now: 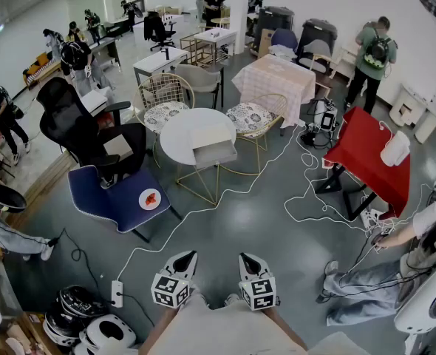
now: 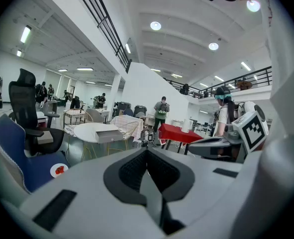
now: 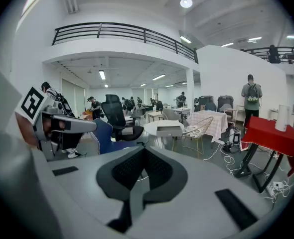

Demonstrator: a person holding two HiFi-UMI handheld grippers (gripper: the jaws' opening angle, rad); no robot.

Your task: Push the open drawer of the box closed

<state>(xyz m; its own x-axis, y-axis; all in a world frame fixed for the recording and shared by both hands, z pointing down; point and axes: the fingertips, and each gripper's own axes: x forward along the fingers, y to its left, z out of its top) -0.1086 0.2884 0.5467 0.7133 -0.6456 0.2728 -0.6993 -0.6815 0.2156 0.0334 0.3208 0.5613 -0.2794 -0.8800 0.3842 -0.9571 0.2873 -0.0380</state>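
**Fig. 1. Layout ahead of the push.** One box (image 1: 210, 134) with one open drawer (image 1: 215, 154) is shown on one round white table (image 1: 172, 137), well apart from both tools and straight ahead of them. The drawer is seen pulled out toward the wearer of the camera. Its front face is laid across the view, so its sliding axis is judged to run directly away from the grippers, and a forward push along that line is called for.

Two grippers are counted. The left gripper (image 1: 188, 256) and the right gripper (image 1: 244, 257) are held side by side, low in the head view. Each is shown with its jaws pressed together and nothing between them.

The drawer is placed almost midway between their two lines, so neither is judged clearly nearer. Open floor crossed by a white cable (image 1: 225, 194) is seen in between.
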